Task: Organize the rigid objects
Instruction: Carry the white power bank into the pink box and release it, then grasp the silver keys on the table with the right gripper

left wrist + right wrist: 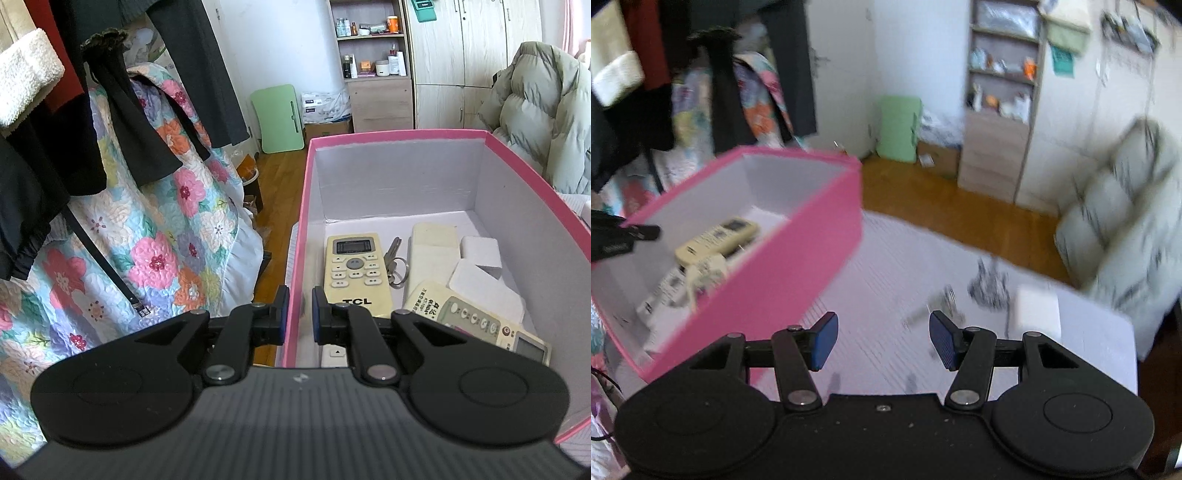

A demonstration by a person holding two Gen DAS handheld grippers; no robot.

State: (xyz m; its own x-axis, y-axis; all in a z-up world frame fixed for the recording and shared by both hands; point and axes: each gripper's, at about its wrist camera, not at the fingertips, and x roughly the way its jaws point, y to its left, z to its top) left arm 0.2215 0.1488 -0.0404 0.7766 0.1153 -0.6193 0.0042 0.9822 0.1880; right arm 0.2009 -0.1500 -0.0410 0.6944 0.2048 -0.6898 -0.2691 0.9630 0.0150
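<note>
A: What was inside the pink box [399,134] when you held it?

B: Your left tongs [297,314] were closed on its near left wall, one pad outside and one pad inside. On the box floor lay a cream TCL remote [354,271], a bunch of keys [396,260] just beside it, a second remote [476,323] lying at an angle in the near right part, and some white blocks [480,251] behind that one.

A: And your right tongs [882,339]?

B: They were wide open and held nothing. They hung over the white tabletop [871,280], to the right of the box.

A: What else was on the tabletop?

B: A white block [1038,312] lay ahead to the right, and some dark small things [988,286] near it, too blurred to name.

A: Anything around you?

B: A flowered quilt [159,236] with dark clothes [122,110] hung on the left, and a padded grey coat [546,110] stood behind the box on the right.
</note>
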